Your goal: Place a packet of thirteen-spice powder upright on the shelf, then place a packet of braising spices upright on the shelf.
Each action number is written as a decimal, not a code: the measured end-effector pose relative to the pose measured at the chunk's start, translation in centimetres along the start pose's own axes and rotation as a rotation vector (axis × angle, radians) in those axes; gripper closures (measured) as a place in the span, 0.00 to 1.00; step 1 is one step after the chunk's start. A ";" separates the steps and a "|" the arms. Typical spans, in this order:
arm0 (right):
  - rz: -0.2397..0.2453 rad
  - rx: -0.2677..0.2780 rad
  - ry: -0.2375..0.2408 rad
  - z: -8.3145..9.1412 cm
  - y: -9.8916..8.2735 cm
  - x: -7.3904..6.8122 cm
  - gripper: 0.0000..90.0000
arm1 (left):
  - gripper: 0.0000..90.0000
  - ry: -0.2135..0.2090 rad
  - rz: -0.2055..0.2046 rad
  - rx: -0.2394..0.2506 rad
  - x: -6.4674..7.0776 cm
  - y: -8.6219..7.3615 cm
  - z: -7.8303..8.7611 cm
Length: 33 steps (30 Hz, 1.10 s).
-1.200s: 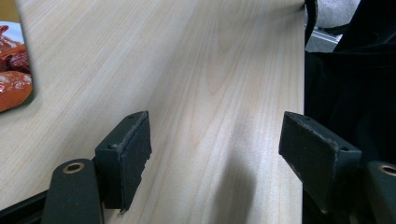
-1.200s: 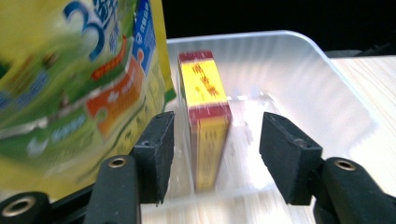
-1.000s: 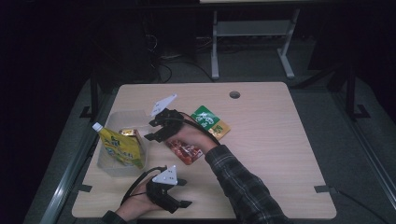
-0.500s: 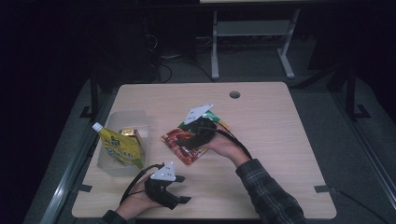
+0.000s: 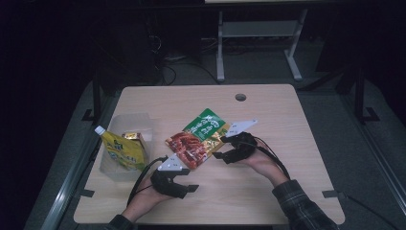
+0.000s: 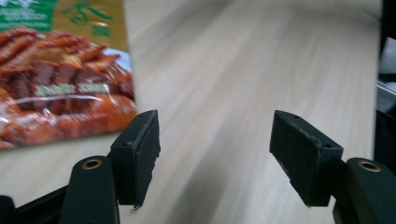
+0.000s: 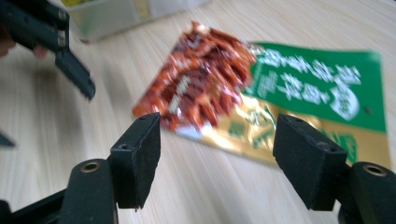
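Note:
A food packet (image 5: 198,139), red and gold with a green end, lies flat mid-table. It also shows in the left gripper view as the packet (image 6: 60,79) and in the right gripper view as the packet (image 7: 261,88). My right gripper (image 5: 220,147) sits just right of it and points at it. Its jaws (image 7: 217,149) have just been opening, with nothing between them. My left gripper (image 5: 190,182) is near the front edge, below the packet's red end. Its jaws (image 6: 215,140) have just been closing a little over bare wood and stand open. The left gripper (image 7: 70,60) is also in the right gripper view.
A clear plastic container (image 5: 127,124) at the table's left holds a yellow spouted pouch (image 5: 119,151) and a small box (image 5: 132,138). A cable hole (image 5: 240,97) lies at the back of the table (image 5: 287,191). The container (image 7: 121,14) shows beyond the packet.
My right hand has swung from beside the container across the packet to its right side. The left hand has barely shifted. The packet lies about where it was.

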State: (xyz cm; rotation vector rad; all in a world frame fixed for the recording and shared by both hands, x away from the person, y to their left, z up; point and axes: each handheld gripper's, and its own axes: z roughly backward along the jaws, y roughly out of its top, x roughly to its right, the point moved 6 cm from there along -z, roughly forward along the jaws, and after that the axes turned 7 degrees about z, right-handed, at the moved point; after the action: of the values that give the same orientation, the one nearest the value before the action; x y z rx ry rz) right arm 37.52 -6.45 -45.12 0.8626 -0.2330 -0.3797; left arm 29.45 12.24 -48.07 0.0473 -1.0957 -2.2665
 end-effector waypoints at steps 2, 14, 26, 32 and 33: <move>-0.016 -0.007 -0.011 0.6 -0.8 -0.1 0.34 | 0.39 0.022 0.010 0.004 -0.2 0.5 -0.2; -0.082 -0.018 -0.050 4.5 -5.9 -1.8 0.31 | 0.89 0.146 0.095 0.036 -2.9 5.3 -2.5; -0.098 -0.050 -0.052 6.1 -9.0 -3.7 0.30 | 1.00 0.370 0.150 0.038 -9.6 8.6 -5.4; -0.104 -0.043 -0.045 6.0 -9.2 -3.5 0.30 | 1.00 0.464 0.200 0.030 -13.2 9.2 -6.2; -0.110 -0.047 -0.043 5.9 -9.3 -3.5 0.30 | 1.00 0.476 0.214 0.033 -13.7 9.2 -6.2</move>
State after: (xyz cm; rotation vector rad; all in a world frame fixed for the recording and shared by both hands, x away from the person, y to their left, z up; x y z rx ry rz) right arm 30.15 -14.55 -48.70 0.8231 -0.2163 -0.5047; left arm 47.06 10.99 -48.55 0.4388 -0.8372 -1.9090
